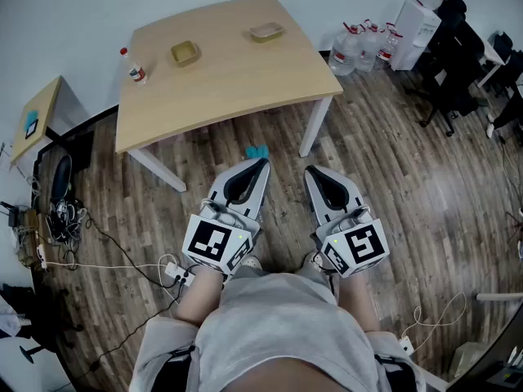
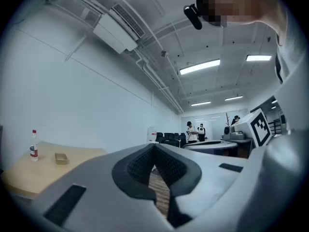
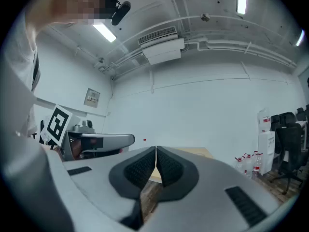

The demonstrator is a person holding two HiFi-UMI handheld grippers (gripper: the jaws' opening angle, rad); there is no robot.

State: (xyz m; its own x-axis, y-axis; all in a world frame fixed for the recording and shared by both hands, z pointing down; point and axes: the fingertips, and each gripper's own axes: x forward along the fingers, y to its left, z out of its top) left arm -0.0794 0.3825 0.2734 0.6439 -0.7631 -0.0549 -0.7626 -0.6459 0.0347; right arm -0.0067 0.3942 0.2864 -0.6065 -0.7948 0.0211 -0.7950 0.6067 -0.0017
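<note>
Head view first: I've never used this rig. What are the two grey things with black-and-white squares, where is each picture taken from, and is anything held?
No robot arm here: a person holds a grey hand-held gripper in each hand, and the marked cubes are parts of them. The head view comes from a camera on the person's head, looking down: left gripper on its left, right gripper on its right. The other two pictures come from cameras riding on each gripper, looking along its fingers. In both, the fingers are closed tip to tip, with nothing between them. Ahead stands a light wooden table bearing a clear plastic bottle with a red cap, a small olive-yellow tray and a shallow tan dish. Neither gripper touches them.
</note>
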